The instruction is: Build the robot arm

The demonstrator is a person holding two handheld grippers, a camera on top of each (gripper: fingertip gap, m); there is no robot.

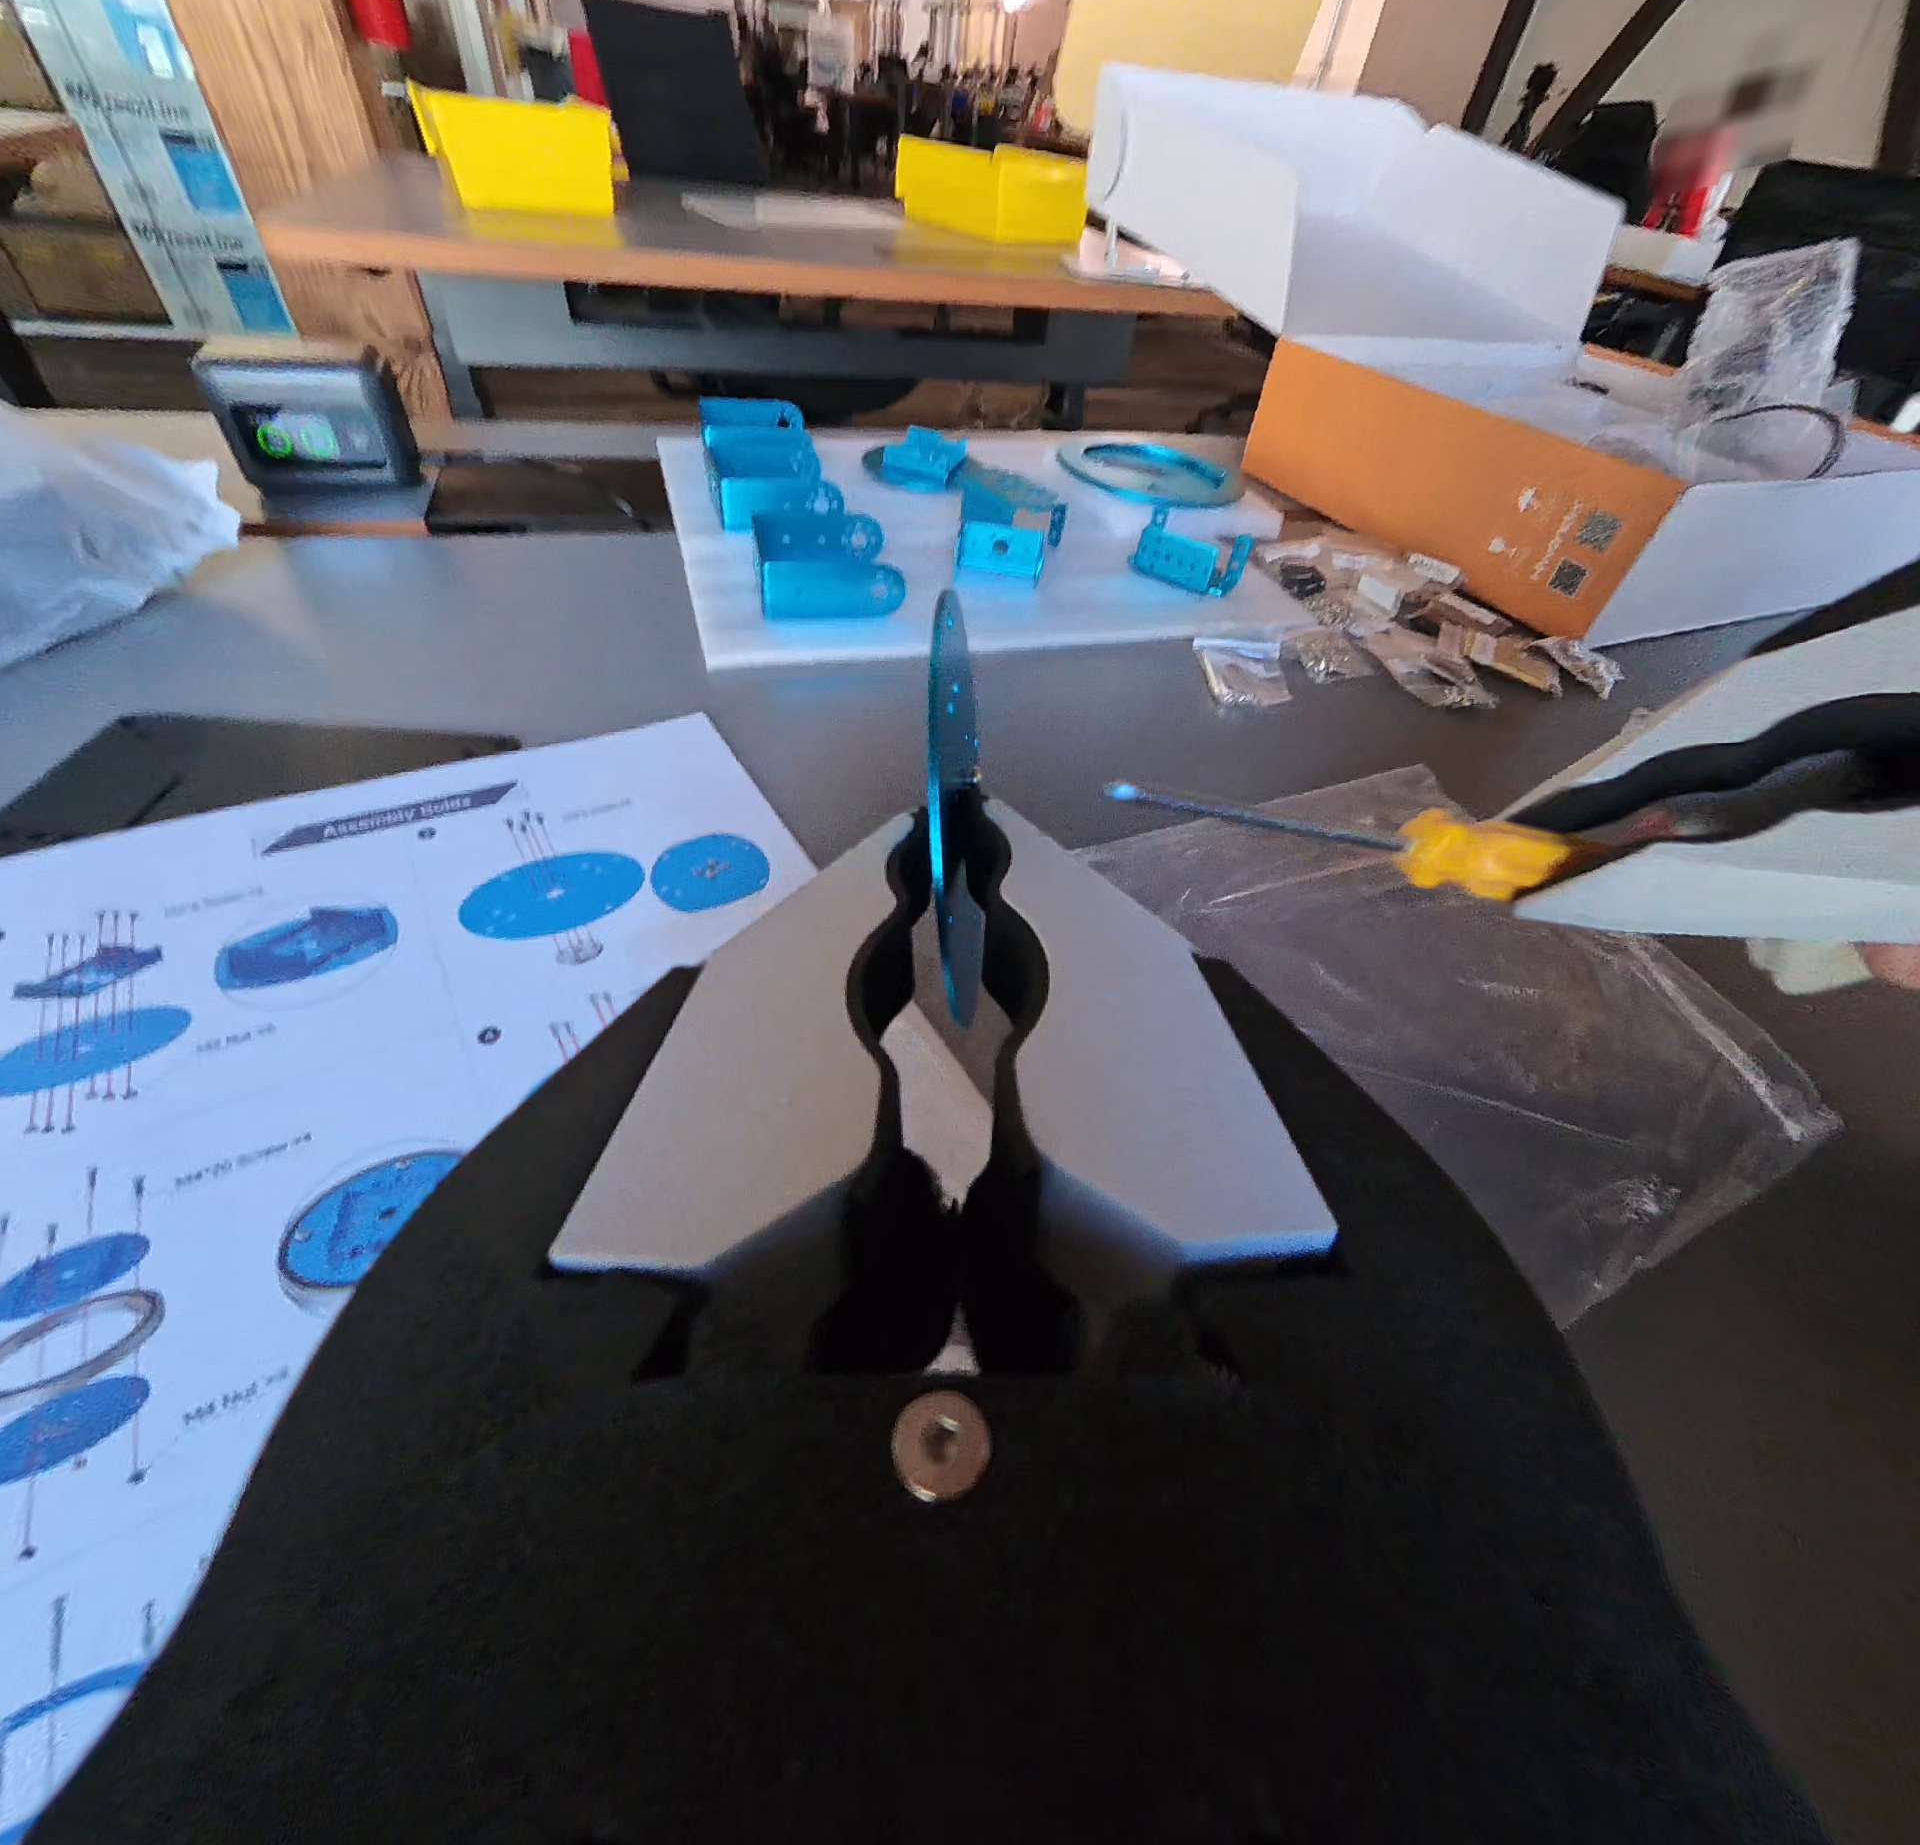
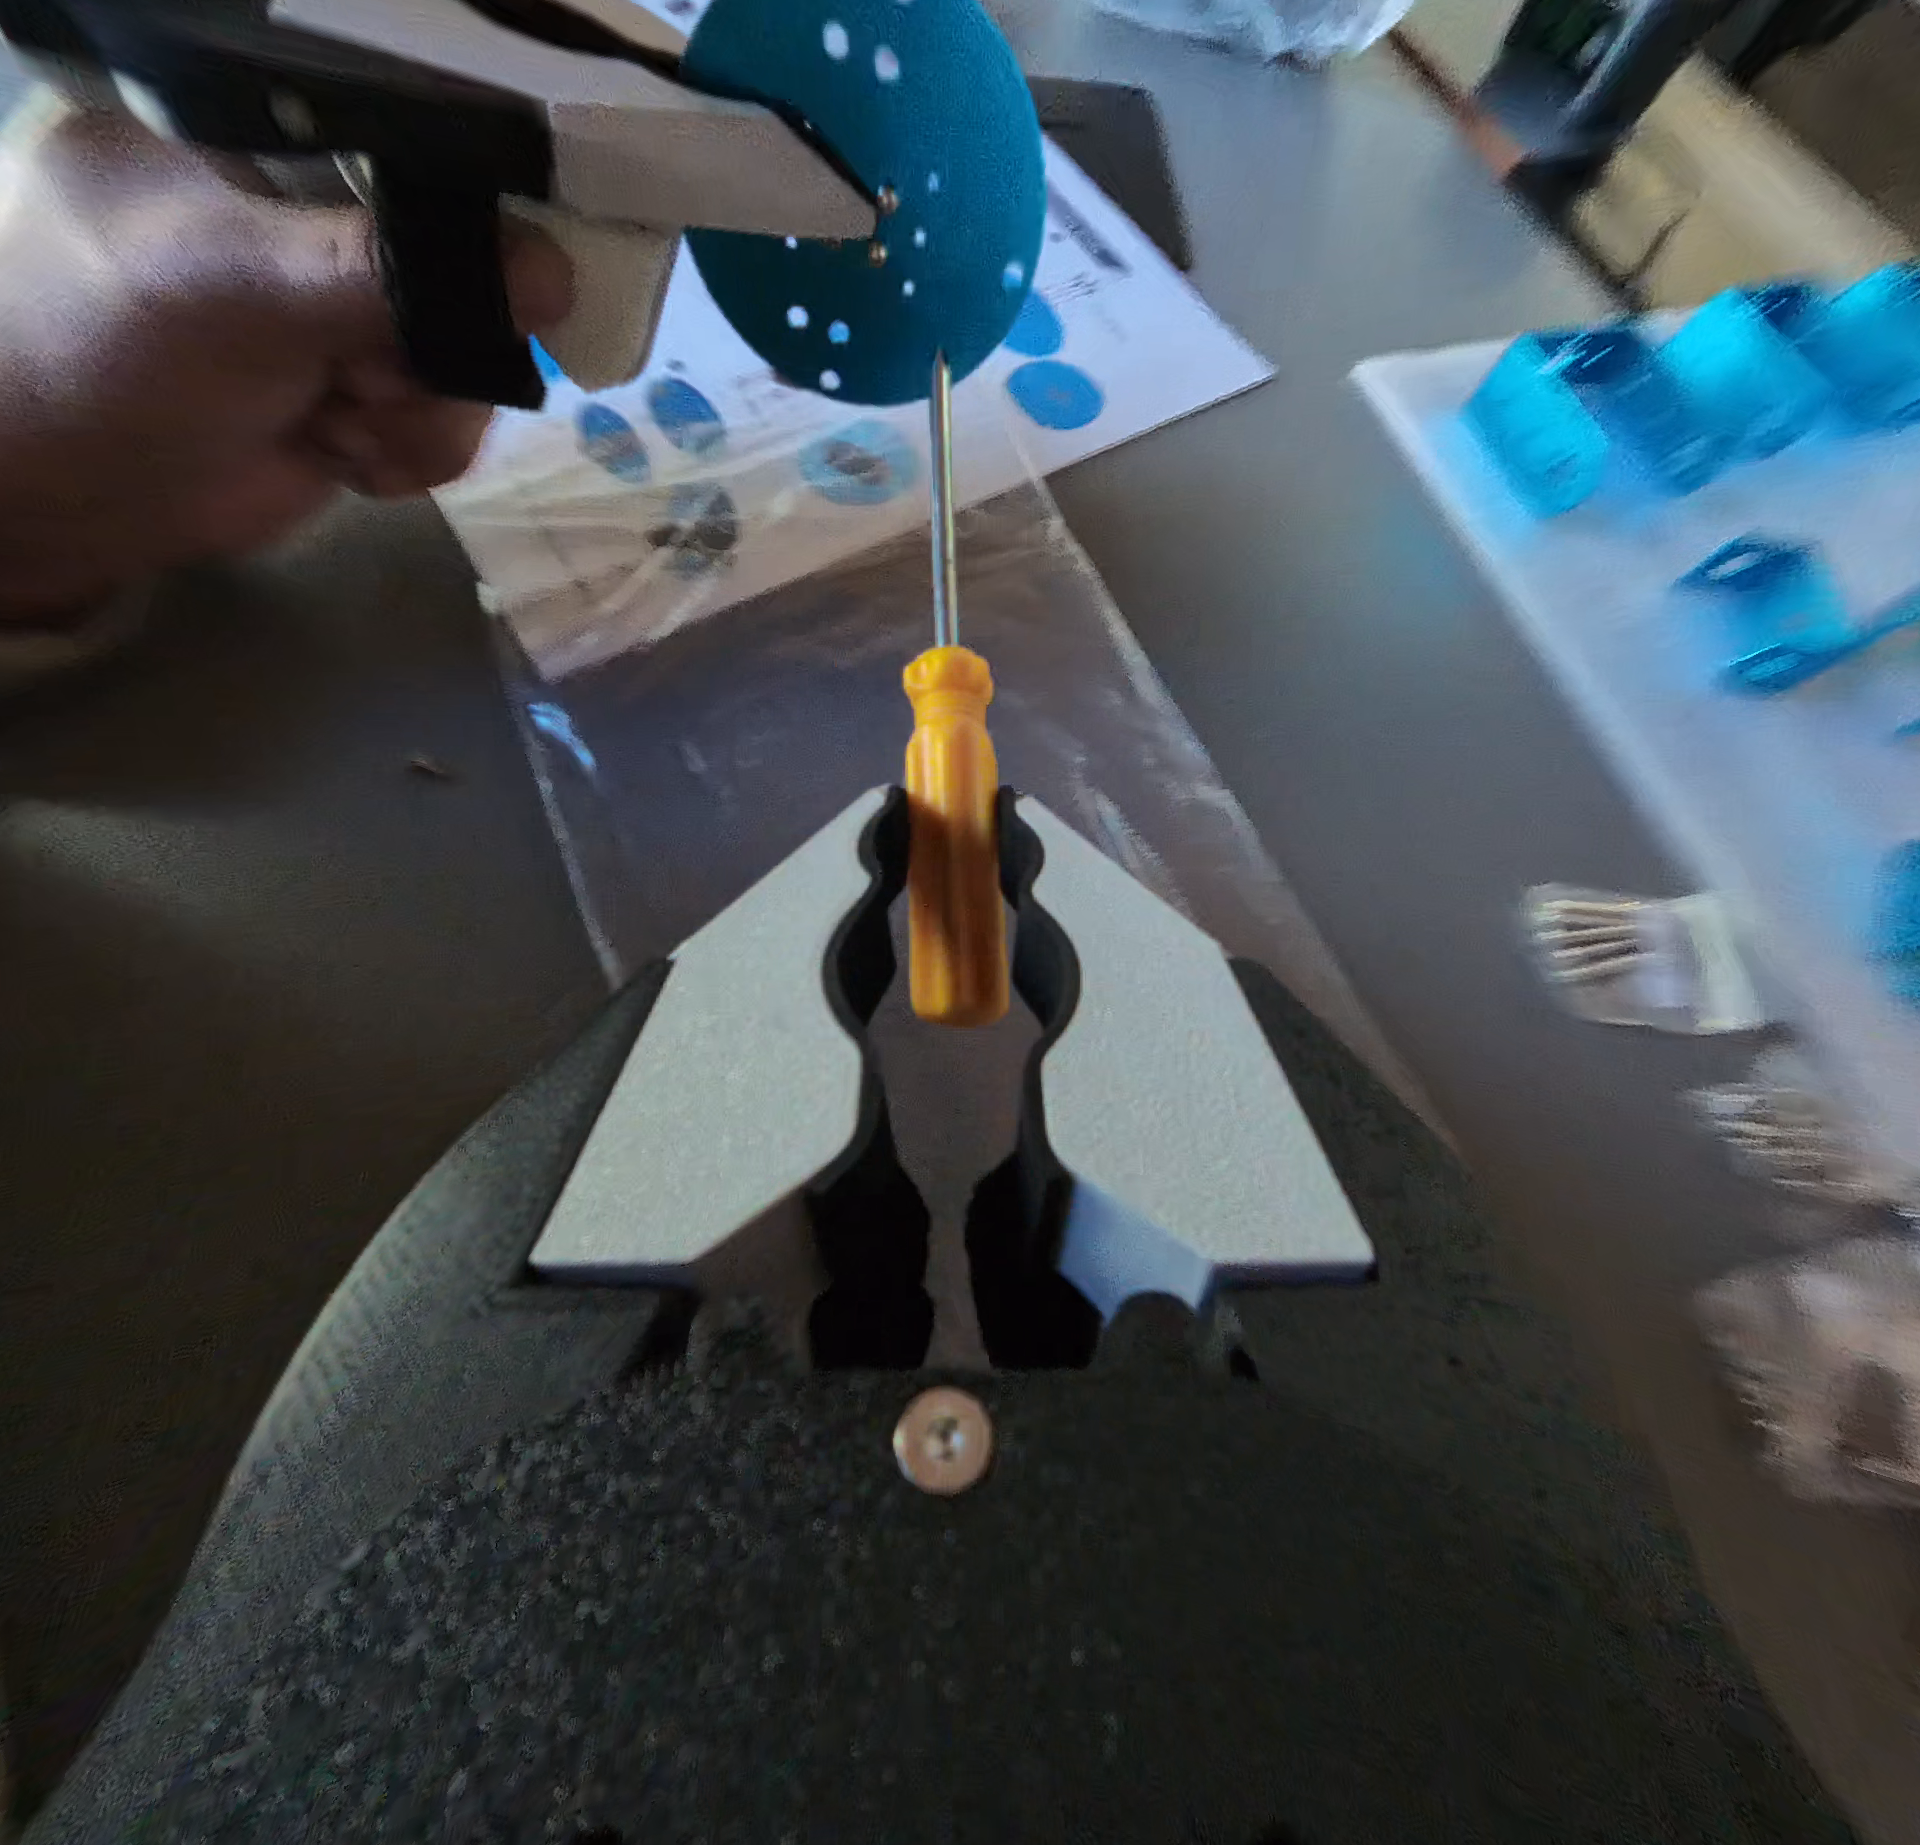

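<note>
My left gripper (image 1: 951, 829) is shut on a blue round metal plate (image 1: 954, 725) with several holes, held upright and edge-on above the table. The plate shows face-on in the right wrist view (image 2: 894, 133), clamped by the left gripper (image 2: 831, 206) with a hand behind it. My right gripper (image 2: 951, 808) is shut on the yellow handle of a small screwdriver (image 2: 954, 860). Its thin shaft points forward and the tip is at the plate's lower edge. In the left wrist view the screwdriver (image 1: 1455, 850) comes in from the right, with its tip a short way right of the plate.
A printed assembly sheet (image 1: 312, 964) lies at the left. A clear plastic bag (image 1: 1455, 1016) lies under the screwdriver. Several blue metal brackets (image 1: 821, 538) sit on a white foam pad (image 1: 1039, 621). Small hardware packets (image 1: 1403, 632) and an open orange-and-white box (image 1: 1455, 465) are at the right. Some 12 centimeters of space lies between my two pairs of fingers.
</note>
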